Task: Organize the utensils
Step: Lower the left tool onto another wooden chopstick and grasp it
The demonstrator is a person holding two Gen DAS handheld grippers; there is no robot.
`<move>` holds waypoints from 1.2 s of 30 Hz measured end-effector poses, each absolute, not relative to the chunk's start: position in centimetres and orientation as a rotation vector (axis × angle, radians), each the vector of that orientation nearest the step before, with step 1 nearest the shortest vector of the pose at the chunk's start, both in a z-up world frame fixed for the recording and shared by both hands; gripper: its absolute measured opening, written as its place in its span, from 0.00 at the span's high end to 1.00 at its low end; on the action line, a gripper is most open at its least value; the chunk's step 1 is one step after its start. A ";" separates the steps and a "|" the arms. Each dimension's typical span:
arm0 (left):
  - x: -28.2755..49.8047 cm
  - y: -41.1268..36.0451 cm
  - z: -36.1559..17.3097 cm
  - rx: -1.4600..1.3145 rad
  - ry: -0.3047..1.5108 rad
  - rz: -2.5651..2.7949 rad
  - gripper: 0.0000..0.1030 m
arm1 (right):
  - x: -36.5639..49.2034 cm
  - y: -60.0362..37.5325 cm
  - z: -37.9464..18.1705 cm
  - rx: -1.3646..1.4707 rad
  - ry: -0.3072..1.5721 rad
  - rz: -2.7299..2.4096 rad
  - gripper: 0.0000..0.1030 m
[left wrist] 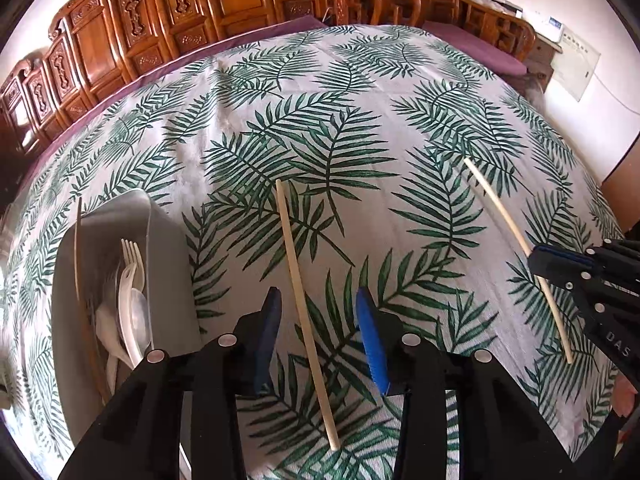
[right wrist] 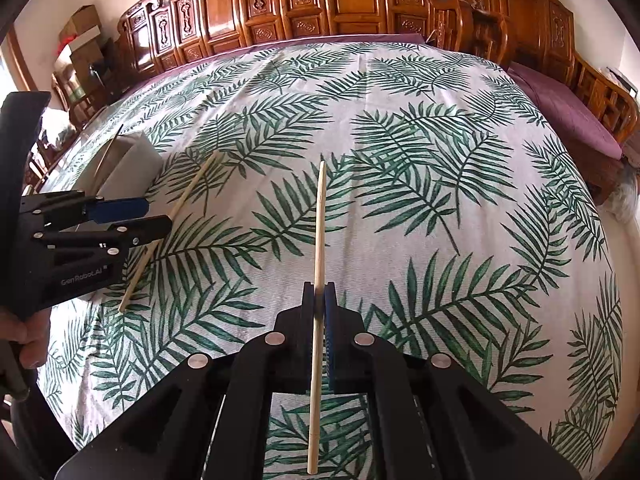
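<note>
A pale wooden chopstick (left wrist: 306, 312) lies on the palm-leaf tablecloth between the open fingers of my left gripper (left wrist: 320, 300); it also shows in the right wrist view (right wrist: 168, 232). My right gripper (right wrist: 319, 296) is shut on a second chopstick (right wrist: 319, 240), which runs forward between its blue pads. In the left wrist view that chopstick (left wrist: 516, 236) and the right gripper (left wrist: 538, 262) are at the right. A grey utensil box (left wrist: 168, 264) at the left holds white plastic forks and spoons (left wrist: 132, 292) and a dark chopstick (left wrist: 78, 248).
The table is covered by a white cloth with green leaves (right wrist: 420, 208). Carved wooden furniture (right wrist: 320, 0) with purple cushions (right wrist: 568, 112) stands behind and to the right. The utensil box (right wrist: 128, 160) sits at the table's left.
</note>
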State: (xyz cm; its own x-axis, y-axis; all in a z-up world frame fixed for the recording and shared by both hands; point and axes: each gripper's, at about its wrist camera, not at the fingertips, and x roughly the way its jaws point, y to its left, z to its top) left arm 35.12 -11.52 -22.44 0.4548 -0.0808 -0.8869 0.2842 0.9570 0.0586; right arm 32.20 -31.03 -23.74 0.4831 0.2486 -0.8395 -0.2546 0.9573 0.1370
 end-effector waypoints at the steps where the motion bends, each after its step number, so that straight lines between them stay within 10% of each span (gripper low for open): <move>1: 35.3 -11.6 -22.6 0.211 1.082 -0.225 0.62 | 32.2 -31.1 -23.8 -0.007 1.022 0.306 0.94; 18: 36.8 -11.5 -24.1 0.200 1.143 -0.214 0.62 | 32.2 -30.7 -24.5 -0.017 1.037 0.318 0.94; 25: 36.8 -11.4 -24.3 0.156 1.152 -0.239 0.94 | 32.3 -30.8 -24.4 -0.013 1.032 0.320 0.94; 36: 33.8 -12.8 -21.5 0.211 1.081 -0.267 0.96 | 32.0 -30.0 -23.6 -0.026 1.016 0.335 0.94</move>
